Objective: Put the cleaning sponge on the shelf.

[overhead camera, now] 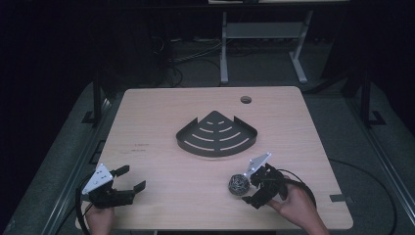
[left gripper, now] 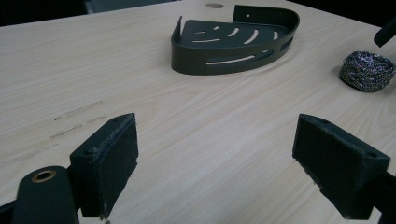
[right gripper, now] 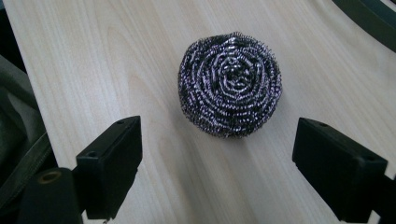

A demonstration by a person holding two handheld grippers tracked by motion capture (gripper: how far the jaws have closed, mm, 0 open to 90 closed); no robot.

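R gripper [overhead camera: 252, 188] held low w/ jaws spread wide, nothing gripped, lined up on steel scourer [right gripper: 229, 84] lying just ahead on table [overhead camera: 161, 105], prob. for a grab. L gripper [overhead camera: 129, 179] parked near front edge, open & empty. Farther back, corner caddy [overhead camera: 217, 134] waited, likely drop-off spot.

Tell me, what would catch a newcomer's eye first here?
Probably the shiny steel wool scourer, a coiled metal ball lying on the pale wooden table just ahead of the right gripper, whose jaws stand open and apart from it. Next comes the dark corner shelf basket with curved slots at mid-table. The left gripper sits open at the near left edge.
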